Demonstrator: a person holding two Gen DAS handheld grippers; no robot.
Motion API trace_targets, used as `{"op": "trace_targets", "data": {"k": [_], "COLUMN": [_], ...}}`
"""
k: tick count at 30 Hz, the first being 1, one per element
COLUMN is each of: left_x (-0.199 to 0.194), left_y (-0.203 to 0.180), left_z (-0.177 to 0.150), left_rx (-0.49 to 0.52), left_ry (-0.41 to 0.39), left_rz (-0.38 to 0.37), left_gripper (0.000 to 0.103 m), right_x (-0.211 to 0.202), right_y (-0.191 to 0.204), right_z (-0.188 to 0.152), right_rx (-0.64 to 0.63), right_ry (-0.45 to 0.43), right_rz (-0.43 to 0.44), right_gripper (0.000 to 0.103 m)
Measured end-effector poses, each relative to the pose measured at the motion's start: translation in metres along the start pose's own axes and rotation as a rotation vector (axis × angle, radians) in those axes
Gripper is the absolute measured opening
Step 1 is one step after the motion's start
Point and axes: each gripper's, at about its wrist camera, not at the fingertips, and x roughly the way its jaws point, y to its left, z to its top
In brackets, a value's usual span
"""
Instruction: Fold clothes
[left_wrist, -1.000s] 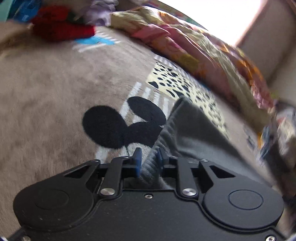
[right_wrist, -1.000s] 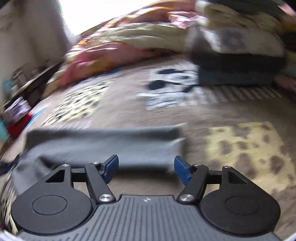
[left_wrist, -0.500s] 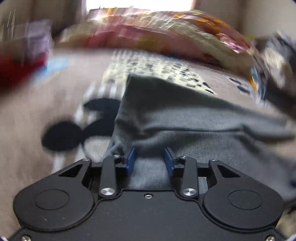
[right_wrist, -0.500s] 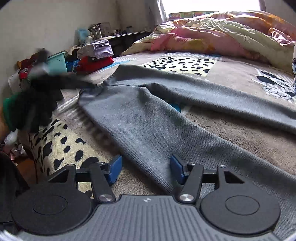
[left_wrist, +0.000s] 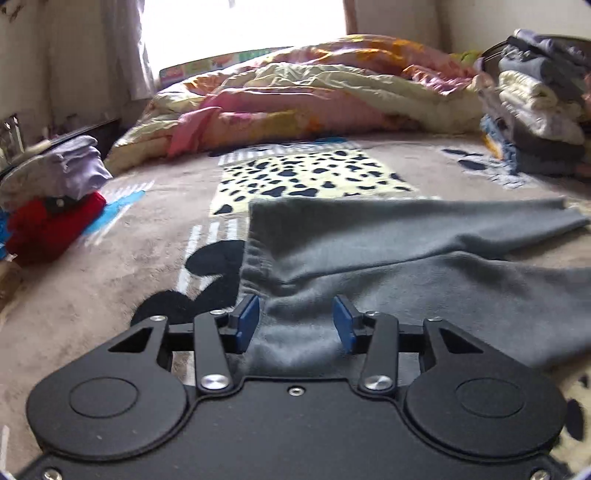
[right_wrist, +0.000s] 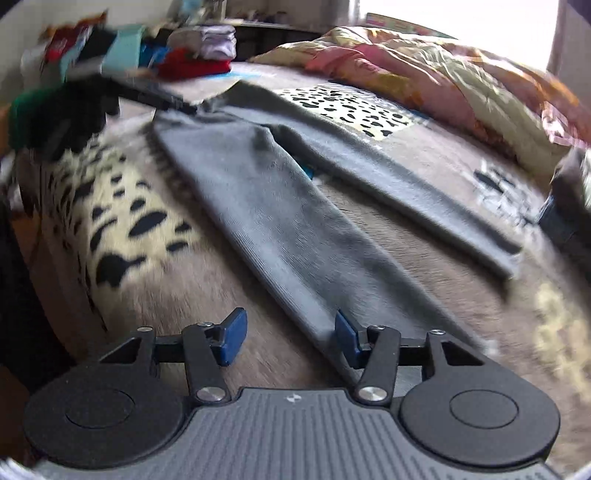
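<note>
Grey knit trousers (left_wrist: 406, 266) lie spread on the patterned bed blanket, waistband to the left, two legs running right. My left gripper (left_wrist: 295, 323) is open, its blue pads either side of the waistband end, with cloth lying between them. In the right wrist view the trousers (right_wrist: 280, 221) stretch away with both legs apart. My right gripper (right_wrist: 286, 336) is open over the near leg's hem, its right pad at the cloth edge. The left gripper shows as a dark blurred shape (right_wrist: 155, 92) at the far waistband.
A rumpled pink and yellow quilt (left_wrist: 314, 92) lies at the back. A stack of folded clothes (left_wrist: 539, 103) stands at the right, a red and lilac pile (left_wrist: 51, 199) at the left. The bed edge drops off at the left of the right wrist view (right_wrist: 22, 236).
My left gripper was shut on the waistband a second ago; it has opened and the trousers now lie flat. My right gripper swung over to the near leg's hem, staying open.
</note>
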Motion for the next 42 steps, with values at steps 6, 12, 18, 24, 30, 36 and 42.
{"op": "trace_targets", "data": {"k": [6, 12, 18, 24, 30, 36, 42], "left_x": [0.019, -0.008, -0.038, -0.031, -0.015, 0.0, 0.006], "left_y": [-0.02, -0.036, -0.065, -0.073, -0.055, -0.041, -0.028], "left_z": [-0.014, 0.007, 0.001, -0.045, -0.069, -0.073, -0.076], "left_rx": [0.019, 0.067, 0.351, 0.796, 1.069, 1.222, 1.221], "left_ry": [0.121, 0.039, -0.042, 0.044, 0.05, -0.032, -0.057], "left_rz": [-0.045, -0.013, 0.108, 0.217, 0.229, 0.216, 0.236], "left_gripper": [0.052, 0.053, 0.053, 0.053, 0.053, 0.051, 0.033], "right_x": [-0.016, -0.017, -0.026, -0.018, -0.013, -0.012, -0.013], "right_y": [-0.002, -0.025, -0.012, 0.01, 0.018, 0.015, 0.008], "right_z": [-0.012, -0.024, -0.045, -0.068, -0.073, -0.072, -0.07], "right_rx": [-0.176, -0.119, -0.327, -0.522, -0.598, -0.603, -0.565], "right_ry": [0.046, 0.087, 0.079, 0.05, 0.046, 0.034, 0.005], "right_rz": [-0.094, -0.097, -0.154, -0.255, -0.287, -0.276, -0.252], "right_gripper": [0.052, 0.056, 0.038, 0.036, 0.037, 0.038, 0.031]}}
